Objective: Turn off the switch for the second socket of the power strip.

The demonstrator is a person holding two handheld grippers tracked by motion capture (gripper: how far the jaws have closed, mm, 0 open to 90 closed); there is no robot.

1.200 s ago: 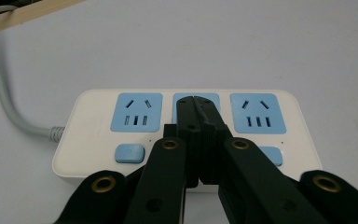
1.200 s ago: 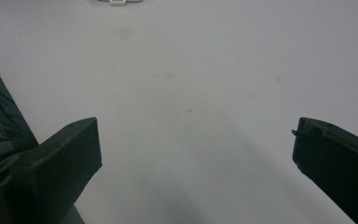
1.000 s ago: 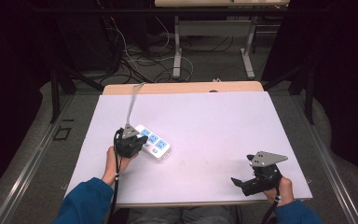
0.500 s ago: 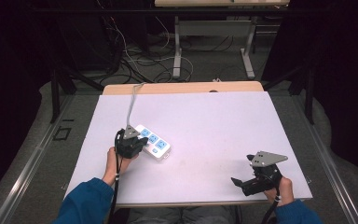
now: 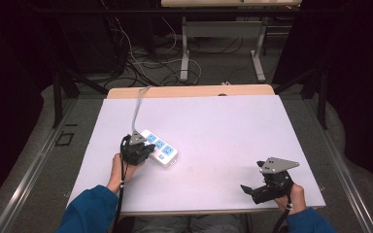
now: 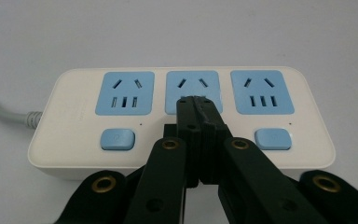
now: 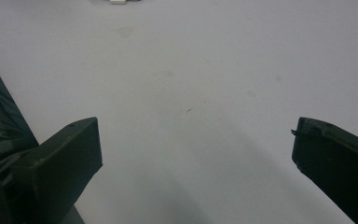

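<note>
White plastic power strip point(image 6: 182, 116) with 3 blue socket faces and blue rocker buttons lies on the pale tabletop point(image 5: 233, 131), left of centre, grey cord point(image 5: 137, 109) running off toward the far edge. I've got the left gripper point(image 6: 196, 103) over it with jaws pressed together, nothing between them, the joined tip sitting on the lower edge of the middle blue socket face point(image 6: 193, 88). From the left gripper view I can't tell if the tip touches the plastic or floats just above.

My read: the step is a poke at the middle switch, which is hidden under my own jaws — the left blue button point(image 6: 117, 139) and right blue button point(image 6: 272, 138) flank the spot where it should sit. Right now the tip looks too far forward, on the socket rather than the switch.

How I'd do it well:
- pull the tip back toward the near edge until it lines up with the 2 visible buttons
- keep jaws closed, so 1 blunt point does the pressing
- push straight down, not forward — the strip is loose and would likely slide
- check alignment in the high view, where the left gripper point(image 5: 137, 151) covers the strip's near-left end

Right gripper point(image 7: 191, 154) is spread wide over bare table, well apart from the strip, near the table's front-right corner. If the strip skates, I'd bring it in to brace the far end.
</note>
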